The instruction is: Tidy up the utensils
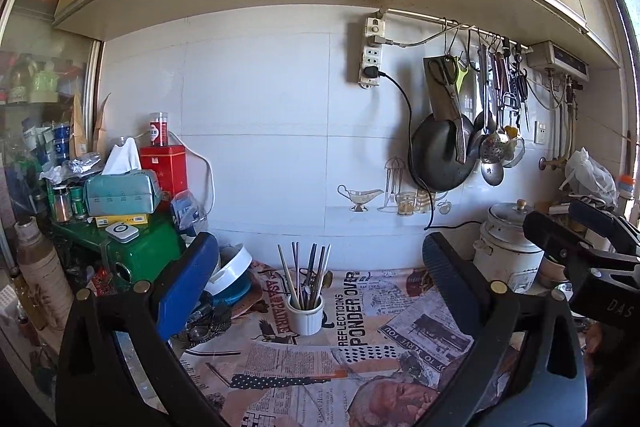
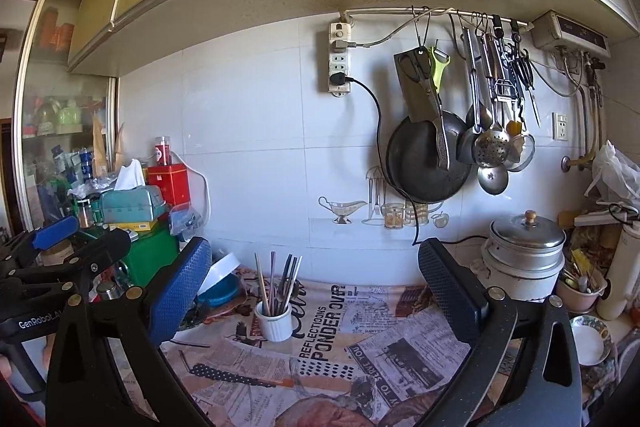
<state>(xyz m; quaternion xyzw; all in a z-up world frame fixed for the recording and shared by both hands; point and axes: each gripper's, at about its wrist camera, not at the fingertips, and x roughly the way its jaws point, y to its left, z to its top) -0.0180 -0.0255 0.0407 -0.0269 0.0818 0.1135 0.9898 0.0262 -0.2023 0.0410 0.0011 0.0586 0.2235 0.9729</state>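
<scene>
A white ribbed cup [image 1: 305, 315] stands on the newspaper-print cloth [image 1: 360, 355] and holds several chopsticks and utensils [image 1: 308, 273]. It also shows in the right wrist view [image 2: 274, 322] with its utensils [image 2: 280, 283]. My left gripper [image 1: 320, 275] is open and empty, raised above the cloth, the cup between and beyond its fingers. My right gripper [image 2: 316, 275] is open and empty, the cup ahead toward its left finger [image 2: 180, 291]. Each gripper appears at the edge of the other's view.
A rice cooker [image 2: 524, 259] stands at back right. A pan [image 2: 430, 159], ladles and scissors hang on a wall rail [image 2: 460, 11]. Green box [image 1: 148, 255], tissue box [image 1: 120, 193], red tin and stacked bowls [image 1: 230, 275] crowd the left. A pink utensil bowl [image 2: 582, 287] sits far right.
</scene>
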